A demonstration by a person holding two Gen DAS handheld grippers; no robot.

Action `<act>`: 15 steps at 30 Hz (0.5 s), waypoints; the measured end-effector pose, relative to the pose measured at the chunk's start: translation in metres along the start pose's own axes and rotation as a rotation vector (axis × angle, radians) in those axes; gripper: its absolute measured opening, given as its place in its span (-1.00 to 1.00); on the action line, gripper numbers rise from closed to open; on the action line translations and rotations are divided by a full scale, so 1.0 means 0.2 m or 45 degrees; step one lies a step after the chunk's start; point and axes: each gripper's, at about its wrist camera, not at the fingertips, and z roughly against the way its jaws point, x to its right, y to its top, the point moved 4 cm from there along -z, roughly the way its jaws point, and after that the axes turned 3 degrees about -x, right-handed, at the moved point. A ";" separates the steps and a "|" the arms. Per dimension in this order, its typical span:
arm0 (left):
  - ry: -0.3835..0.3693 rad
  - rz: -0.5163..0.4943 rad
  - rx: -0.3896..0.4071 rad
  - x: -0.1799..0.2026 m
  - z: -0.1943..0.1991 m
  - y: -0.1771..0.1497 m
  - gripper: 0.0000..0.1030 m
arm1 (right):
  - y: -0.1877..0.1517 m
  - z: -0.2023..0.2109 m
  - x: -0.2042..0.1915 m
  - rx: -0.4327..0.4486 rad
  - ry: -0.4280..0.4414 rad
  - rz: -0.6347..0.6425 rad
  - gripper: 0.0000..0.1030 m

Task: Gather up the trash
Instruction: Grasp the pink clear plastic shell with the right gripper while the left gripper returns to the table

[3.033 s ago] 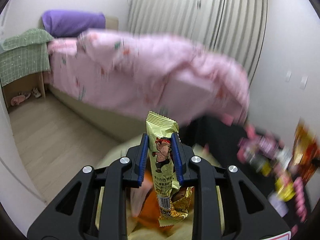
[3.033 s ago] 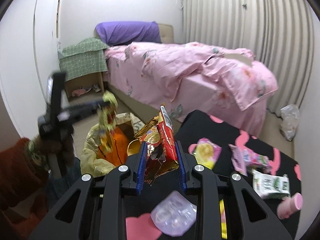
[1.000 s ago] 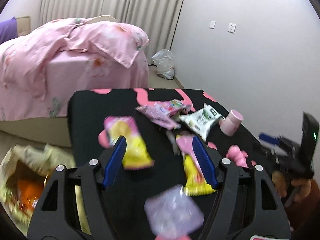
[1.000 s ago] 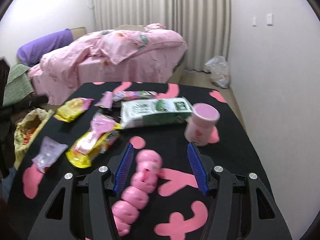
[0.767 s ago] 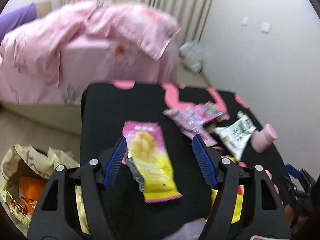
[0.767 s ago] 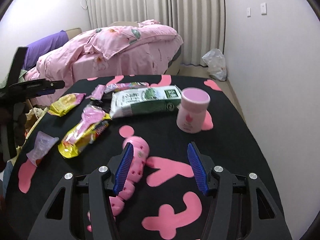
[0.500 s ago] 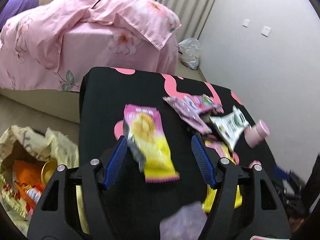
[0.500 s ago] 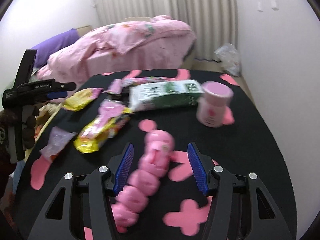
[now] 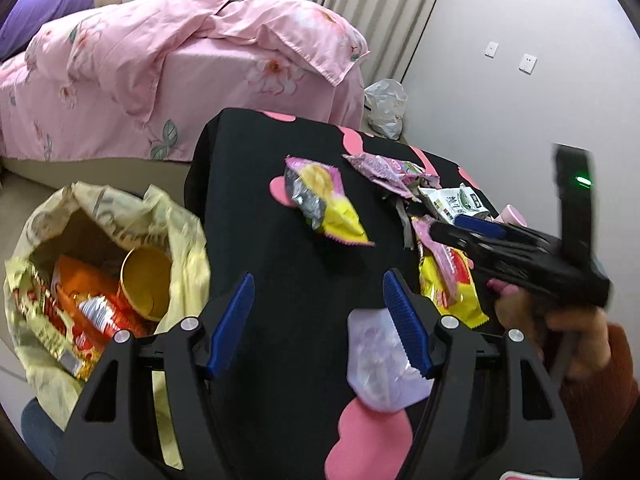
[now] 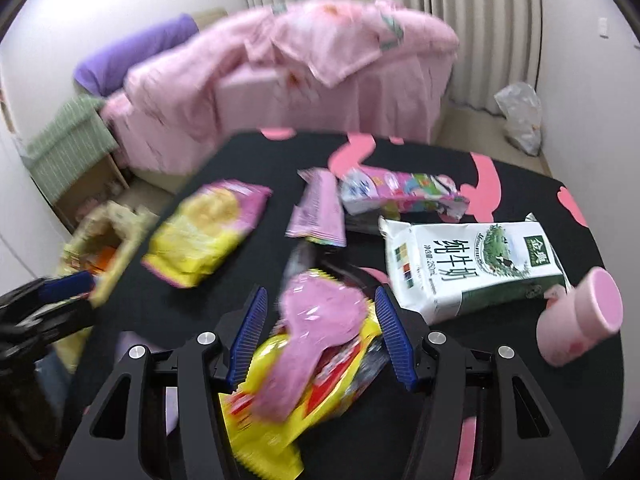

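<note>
Trash lies scattered over the black bench point(image 9: 256, 208) with its pink blotches: a yellow and red snack wrapper point(image 10: 320, 384) with a pink plastic piece point(image 10: 316, 320) on top sits near the bench's near edge, directly between the blue pads of the right gripper point(image 10: 318, 338), whose jaws stand wide apart and, as far as the blur allows, do not press on it. Just beyond it toward the right edge lies a white and green milk carton point(image 10: 472, 264) on its side, with a pink cup point(image 10: 580, 316) tipped over at the right edge beside it. Farther in, a pink and yellow chip bag point(image 9: 324, 200) lies toward the left edge, and a small pink sachet point(image 10: 318, 212) and a colourful pink pack point(image 10: 400, 196) lie near the middle toward the far edge. The left gripper point(image 9: 318, 324) also stands wide open and holds nothing; a pale lilac wrapper point(image 9: 380, 364) lies at the near edge under its right pad. Off the bench's left edge an open yellow trash bag point(image 9: 180, 240) holds orange wrappers and a paper cup. A bed point(image 9: 180, 60) with pink bedding stands beyond the far edge.
</note>
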 end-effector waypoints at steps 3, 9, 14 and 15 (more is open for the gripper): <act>-0.028 0.002 -0.013 -0.02 0.01 -0.04 0.23 | -0.02 -0.07 0.01 -0.080 0.025 0.015 -0.12; -0.073 -0.054 -0.050 0.03 0.00 -0.11 0.23 | -0.11 0.04 0.00 -0.029 0.091 0.045 -0.30; -0.123 -0.128 -0.112 0.13 -0.03 -0.16 0.29 | -0.18 0.22 0.02 0.053 0.064 0.063 -0.30; -0.128 -0.142 -0.121 0.15 -0.04 -0.16 0.32 | -0.20 0.27 0.04 0.074 0.061 0.038 -0.30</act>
